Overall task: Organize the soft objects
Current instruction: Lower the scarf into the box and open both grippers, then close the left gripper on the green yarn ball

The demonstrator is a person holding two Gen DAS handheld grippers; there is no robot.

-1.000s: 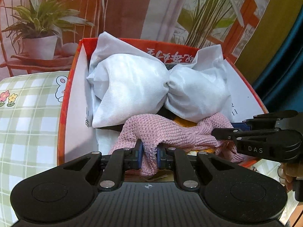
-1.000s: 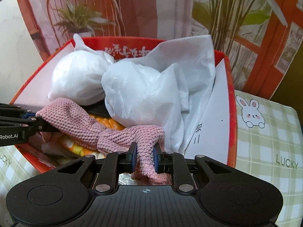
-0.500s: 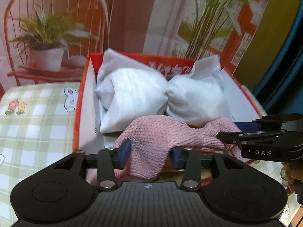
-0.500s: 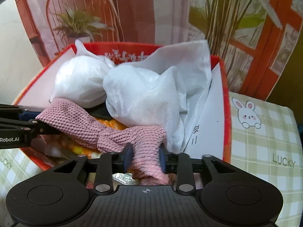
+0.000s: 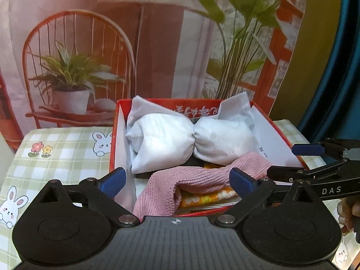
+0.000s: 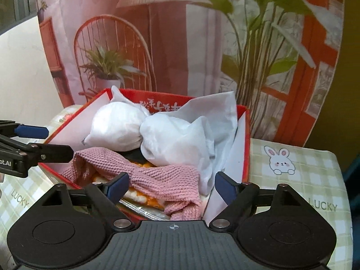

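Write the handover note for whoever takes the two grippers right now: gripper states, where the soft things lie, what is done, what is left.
Left gripper: jaws opening, pads clear of the pink knitted cloth between them.
Right gripper: jaws opening, nothing gripped; the same cloth lies between its fingers.
Red box: holds the white wrapped bundle at the back, the pink cloth draped across the front over an orange and yellow patterned item.
Done: cloth laid in the box.
Left: probably tuck the cloth end hanging at the front rim; check for other items.

Looks like a homey staged corner, not a lab: green checked tablecloth with cartoon bunnies and "LUCKY", plus a printed fabric backdrop showing a chair, potted plants and a lamp.
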